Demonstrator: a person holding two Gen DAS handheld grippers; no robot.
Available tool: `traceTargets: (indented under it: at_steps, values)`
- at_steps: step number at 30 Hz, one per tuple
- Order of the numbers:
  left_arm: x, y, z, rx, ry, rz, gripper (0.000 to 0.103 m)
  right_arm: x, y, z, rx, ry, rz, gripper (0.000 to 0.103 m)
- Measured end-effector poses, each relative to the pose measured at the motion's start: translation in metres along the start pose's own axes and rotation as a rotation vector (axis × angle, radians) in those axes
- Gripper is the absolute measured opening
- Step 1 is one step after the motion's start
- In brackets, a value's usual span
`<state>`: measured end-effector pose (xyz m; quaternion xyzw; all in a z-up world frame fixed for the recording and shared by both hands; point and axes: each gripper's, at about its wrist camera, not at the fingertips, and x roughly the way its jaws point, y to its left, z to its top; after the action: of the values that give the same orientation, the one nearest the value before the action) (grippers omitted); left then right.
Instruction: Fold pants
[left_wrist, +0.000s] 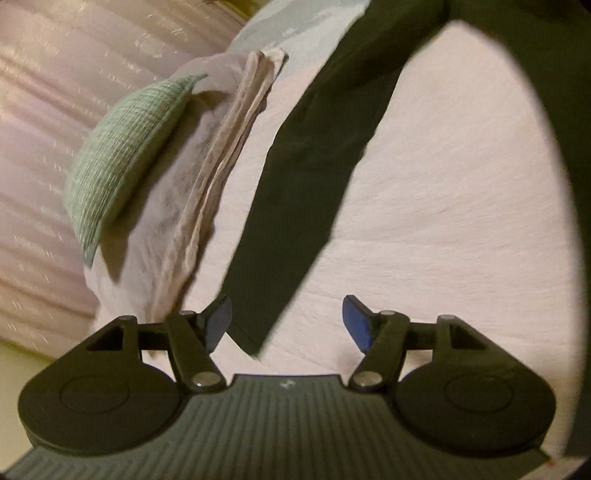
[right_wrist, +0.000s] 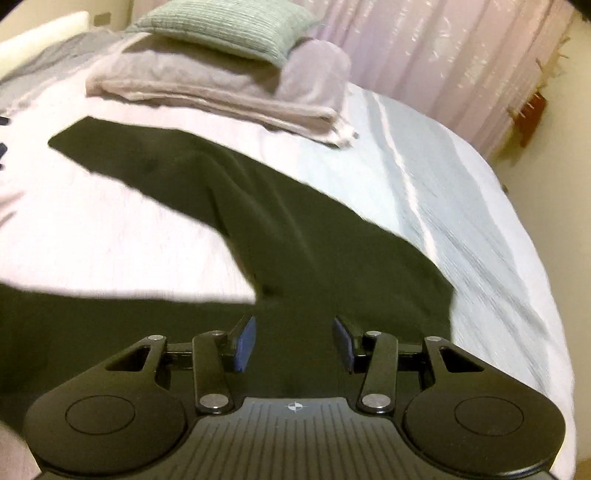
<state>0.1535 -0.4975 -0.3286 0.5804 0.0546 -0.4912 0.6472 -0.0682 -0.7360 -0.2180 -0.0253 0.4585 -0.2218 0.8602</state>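
Note:
Dark green pants (right_wrist: 295, 221) lie spread flat on the bed (right_wrist: 110, 229), the two legs splayed apart. In the left wrist view one leg (left_wrist: 306, 177) runs from the top right down to its cuff near my left gripper (left_wrist: 286, 323). That gripper is open, blue pads wide apart, and the cuff end lies between them, closer to the left pad. The other leg (left_wrist: 554, 110) curves along the right edge. My right gripper (right_wrist: 293, 343) is open over the crotch and waist area of the pants, nothing pinched between its pads.
A green ribbed pillow (right_wrist: 229, 29) rests on a folded grey-pink blanket (right_wrist: 221, 92) near the head of the bed; both appear in the left wrist view as pillow (left_wrist: 125, 147) and blanket (left_wrist: 192, 206). Pink curtains (right_wrist: 443, 55) hang behind. The bed edge (right_wrist: 535, 258) curves on the right.

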Motion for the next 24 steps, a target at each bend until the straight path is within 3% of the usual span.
traceTargets:
  at_steps: [3,7,11,13,17,24]
  values:
    - [0.052,-0.003,-0.005,0.101,0.010,0.024,0.063,0.035,0.017,0.031,-0.045,-0.039,0.027,0.043]
    - [0.107,-0.006,-0.020,0.208,0.022,0.029,0.062,0.082,0.055,0.053,-0.212,-0.092,0.038,0.043]
    - [0.145,-0.005,-0.033,0.287,0.002,0.041,0.051,0.124,0.087,0.060,-0.302,-0.093,0.056,0.043]
    - [0.152,-0.008,-0.036,0.318,-0.010,0.040,0.041,0.137,0.099,0.061,-0.344,-0.094,0.057,0.043]
    - [0.158,-0.008,-0.041,0.340,-0.022,0.033,0.005,0.164,0.119,0.059,-0.431,-0.088,0.035,0.043]
    - [0.121,0.026,-0.062,0.287,-0.054,0.043,0.004,0.198,0.152,0.056,-0.556,-0.063,0.009,0.043]
